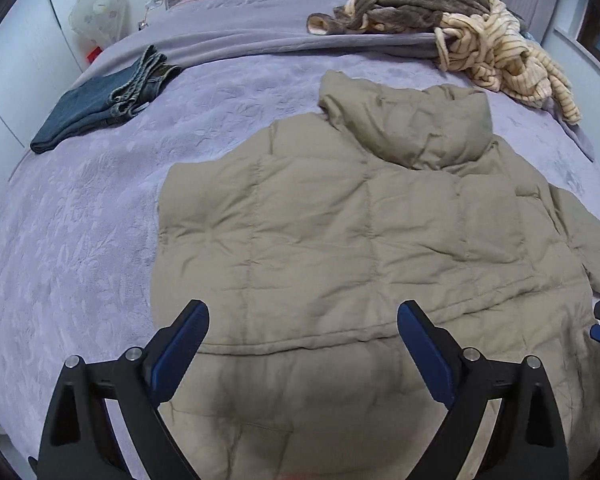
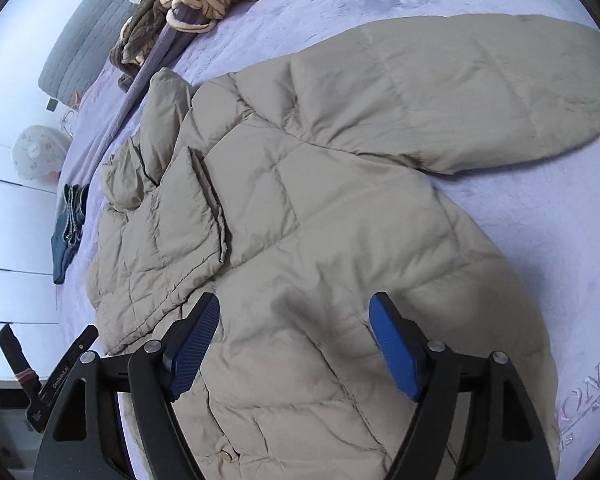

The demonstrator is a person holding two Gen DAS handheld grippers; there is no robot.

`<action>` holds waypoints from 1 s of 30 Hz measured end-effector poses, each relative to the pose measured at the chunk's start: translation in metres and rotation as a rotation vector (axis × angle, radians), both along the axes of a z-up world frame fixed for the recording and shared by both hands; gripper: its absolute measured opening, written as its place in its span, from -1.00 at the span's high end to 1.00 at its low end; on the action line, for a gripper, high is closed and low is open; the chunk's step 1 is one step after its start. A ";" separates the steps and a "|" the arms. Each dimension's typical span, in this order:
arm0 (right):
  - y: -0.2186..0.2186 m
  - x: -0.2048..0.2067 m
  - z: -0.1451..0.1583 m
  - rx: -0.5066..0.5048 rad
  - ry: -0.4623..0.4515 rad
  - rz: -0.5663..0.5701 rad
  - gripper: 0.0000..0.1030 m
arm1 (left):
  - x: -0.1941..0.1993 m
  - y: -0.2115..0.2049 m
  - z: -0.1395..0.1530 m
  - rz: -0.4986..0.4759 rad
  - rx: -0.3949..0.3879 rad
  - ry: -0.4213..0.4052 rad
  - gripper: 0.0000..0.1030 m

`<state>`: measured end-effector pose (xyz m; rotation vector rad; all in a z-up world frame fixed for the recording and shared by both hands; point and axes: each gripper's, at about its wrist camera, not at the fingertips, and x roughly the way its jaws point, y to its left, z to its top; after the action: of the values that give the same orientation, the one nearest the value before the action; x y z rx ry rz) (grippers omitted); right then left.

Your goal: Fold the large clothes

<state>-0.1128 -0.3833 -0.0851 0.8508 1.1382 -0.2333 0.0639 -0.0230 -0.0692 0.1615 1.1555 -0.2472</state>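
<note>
Right under both cameras is the tan puffer jacket [image 1: 340, 240], spread flat on the purple bed [image 1: 80, 240]. Left claw [image 1: 303, 328] and right claw [image 2: 294, 322] both hang over its hem, fingers apart, gripping nothing. Looks like the left sleeve is already folded in (hard to be sure with the fisheye); the right sleeve [image 2: 480, 92] lies stretched out, so that's probably next. Room's decent: folded jeans [image 1: 100, 108] and the clothes pile [image 1: 460, 28] sit well apart.
</note>
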 end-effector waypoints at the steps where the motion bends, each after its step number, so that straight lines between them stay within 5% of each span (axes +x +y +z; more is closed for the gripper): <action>1: -0.006 -0.007 0.000 0.005 0.001 -0.016 -0.56 | -0.004 -0.007 0.001 -0.010 -0.002 0.011 -0.87; 8: -0.062 -0.053 -0.009 0.033 -0.009 -0.147 -0.65 | -0.031 -0.057 -0.002 -0.083 0.000 0.067 -1.00; 11: -0.090 -0.073 -0.013 0.058 -0.044 -0.216 -1.00 | -0.041 -0.076 -0.009 -0.113 0.011 0.092 -1.00; 20: -0.170 -0.104 -0.037 0.150 -0.086 -0.405 -1.00 | -0.058 -0.118 -0.029 -0.160 0.038 0.160 -1.00; 30: -0.275 -0.122 -0.076 0.409 -0.331 -0.745 -1.00 | -0.062 -0.142 -0.029 -0.158 0.023 0.157 -1.00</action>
<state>-0.2349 -0.6587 -0.1613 1.6012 0.5211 -0.4576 0.0017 -0.1655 -0.0984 0.2579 1.3039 -0.3916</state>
